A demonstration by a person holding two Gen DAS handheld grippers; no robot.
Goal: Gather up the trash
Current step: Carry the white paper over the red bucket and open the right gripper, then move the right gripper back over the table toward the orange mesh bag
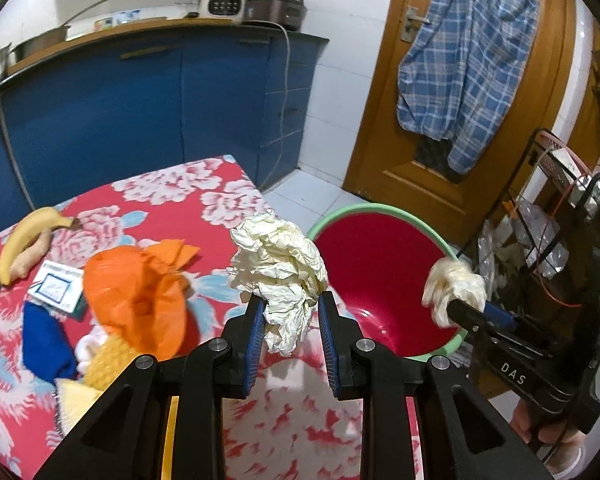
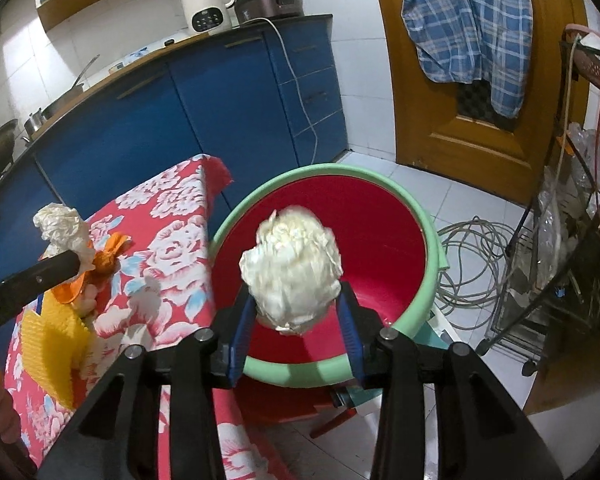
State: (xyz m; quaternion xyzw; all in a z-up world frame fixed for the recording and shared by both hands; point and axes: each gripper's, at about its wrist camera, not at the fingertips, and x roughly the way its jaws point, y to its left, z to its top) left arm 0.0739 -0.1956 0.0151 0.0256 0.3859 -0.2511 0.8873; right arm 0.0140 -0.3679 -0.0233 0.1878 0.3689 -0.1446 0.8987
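1. Overall, a table draped in a red cloth with white and blue flowers (image 1: 204,196) stands beside a red plastic basin with a pale green rim (image 2: 430,240), which sits lower than the tabletop, off the table's corner.
2. Clutter on the cloth: a crumpled orange plastic bag (image 1: 140,300), a yellow banana (image 1: 24,236), a printed card (image 1: 58,288), a blue cloth (image 1: 46,340) and a yellow ribbed sponge (image 2: 56,344).
3. Right gripper (image 2: 298,320): its fingers are clamped on a rounded wad of cream crumpled paper (image 2: 292,268), held directly above the basin's red interior.
4. Left gripper (image 1: 292,320): likewise clamped on a larger ragged wad of cream crumpled paper (image 1: 278,272), held above the table edge, just beside the basin rim but not yet over it.
5. Judgement: the step in hand is the drop. The right wad is well placed; part the fingers fully and keep the tool level so the paper falls clear of the pads.
6. Bring the left wad well inside the rim before release; light paper let go at the edge may drift onto the floor.
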